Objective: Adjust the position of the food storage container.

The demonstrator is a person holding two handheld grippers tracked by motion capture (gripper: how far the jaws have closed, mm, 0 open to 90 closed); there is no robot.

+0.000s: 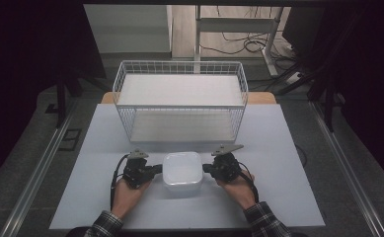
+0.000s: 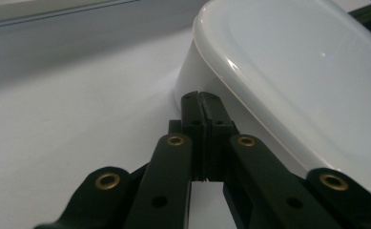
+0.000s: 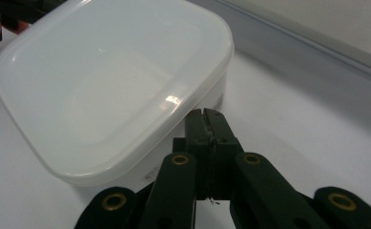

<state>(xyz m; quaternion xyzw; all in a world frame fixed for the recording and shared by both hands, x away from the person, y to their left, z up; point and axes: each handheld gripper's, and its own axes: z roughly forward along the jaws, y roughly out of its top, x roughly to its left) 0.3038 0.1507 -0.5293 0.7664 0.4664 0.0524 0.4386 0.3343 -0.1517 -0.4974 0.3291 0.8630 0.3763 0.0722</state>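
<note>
Had the lidded white container (image 1: 182, 170) near the table's (image 1: 105, 197) front edge, squarely between both grippers. Left gripper (image 1: 156, 170) and right gripper (image 1: 206, 168) fingers clenched empty, tips at its opposite sides, equally near.

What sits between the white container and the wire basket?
Nothing: in the high view, only bare table lies between the container and the basket.
</note>
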